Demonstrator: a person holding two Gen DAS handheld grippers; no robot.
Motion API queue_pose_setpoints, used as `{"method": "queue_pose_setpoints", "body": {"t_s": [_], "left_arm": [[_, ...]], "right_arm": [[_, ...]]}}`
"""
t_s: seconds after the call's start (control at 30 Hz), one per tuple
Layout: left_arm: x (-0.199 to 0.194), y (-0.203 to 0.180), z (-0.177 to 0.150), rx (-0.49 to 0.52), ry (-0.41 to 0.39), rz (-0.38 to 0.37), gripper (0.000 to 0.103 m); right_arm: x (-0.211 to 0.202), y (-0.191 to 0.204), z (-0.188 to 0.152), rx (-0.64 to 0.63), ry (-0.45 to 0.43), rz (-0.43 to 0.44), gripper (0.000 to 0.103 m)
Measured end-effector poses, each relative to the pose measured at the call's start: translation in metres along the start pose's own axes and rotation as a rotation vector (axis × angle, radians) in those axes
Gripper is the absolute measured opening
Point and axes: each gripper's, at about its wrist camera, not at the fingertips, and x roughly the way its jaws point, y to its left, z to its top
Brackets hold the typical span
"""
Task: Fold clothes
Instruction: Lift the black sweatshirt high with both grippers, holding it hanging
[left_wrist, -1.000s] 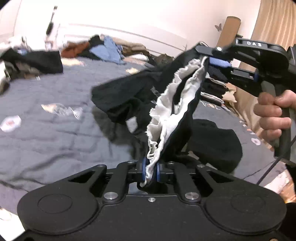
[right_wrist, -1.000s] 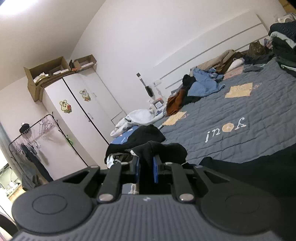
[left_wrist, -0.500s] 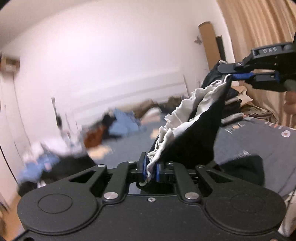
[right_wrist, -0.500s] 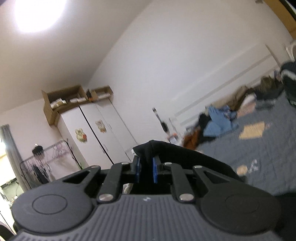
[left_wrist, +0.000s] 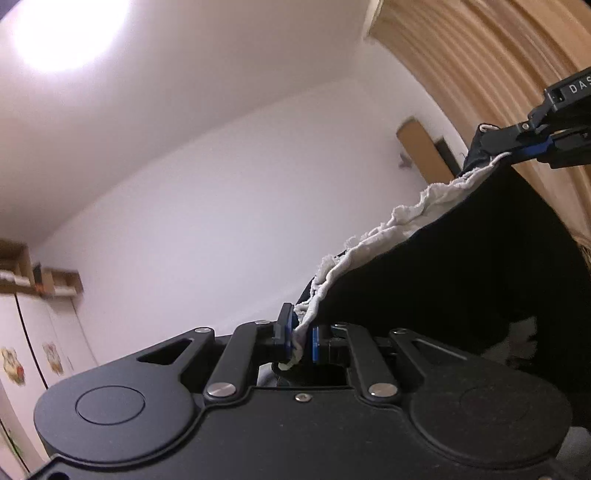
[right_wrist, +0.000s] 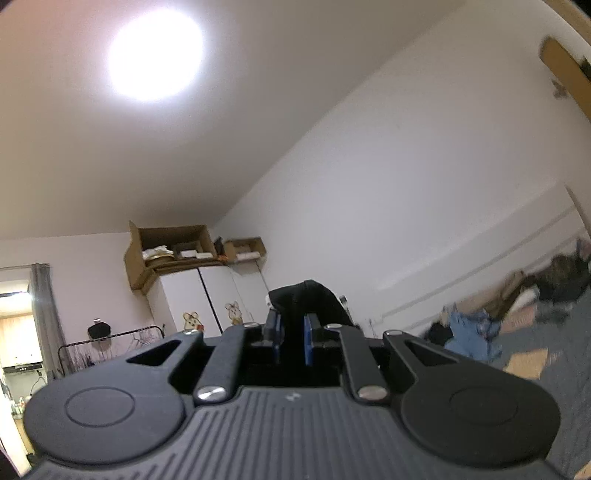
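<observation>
Raised off the bed, black garment (left_wrist: 461, 266) with frayed white edge stretches taut, both grippers' fingers (left_wrist: 284, 332) clamped on it.

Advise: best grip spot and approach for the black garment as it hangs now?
Grip the white-lined edge at its two ends, as both grippers do: left gripper low, right gripper high. The edge runs taut between them, so the black garment hangs below. Come at the edge from above, fingers straddling it.

Black garment (left_wrist: 461, 266): matt cloth, frayed white lining edge (left_wrist: 369, 243). Left gripper (left_wrist: 301, 338): matt black plastic, bright metal screws. Curtain (left_wrist: 480, 62): tan pleated fabric. Boxes (right_wrist: 170, 247): brown cardboard. Bedspread (right_wrist: 546, 354): grey quilted cloth.
</observation>
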Motion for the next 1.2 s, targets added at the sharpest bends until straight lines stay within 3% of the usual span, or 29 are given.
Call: {"method": "queue_pose_setpoints", "body": {"t_s": [0.2, 0.37, 0.53, 0.77, 0.93, 1.2], "left_arm": [[-0.036, 0.007, 0.058, 0.05, -0.115, 0.047, 0.009], [-0.051, -0.004, 0.086, 0.081, -0.178, 0.055, 0.009], [-0.027, -0.025, 0.084, 0.086, -0.152, 0.017, 0.009], [0.048, -0.069, 0.046, 0.059, -0.042, -0.077, 0.009], [0.121, -0.117, -0.004, 0.041, 0.066, -0.162, 0.009], [0.238, -0.174, -0.119, -0.051, 0.261, -0.282, 0.009]], "right_arm": [[-0.023, 0.046, 0.042, -0.103, -0.06, 0.027, 0.011], [-0.045, 0.075, 0.065, -0.2, -0.118, 0.021, 0.011], [-0.037, 0.052, 0.063, -0.207, -0.082, -0.058, 0.011], [0.009, -0.039, 0.026, -0.148, 0.019, -0.213, 0.011], [0.042, -0.106, -0.003, -0.106, 0.093, -0.325, 0.011], [0.109, -0.228, -0.116, 0.009, 0.24, -0.493, 0.011]]}}
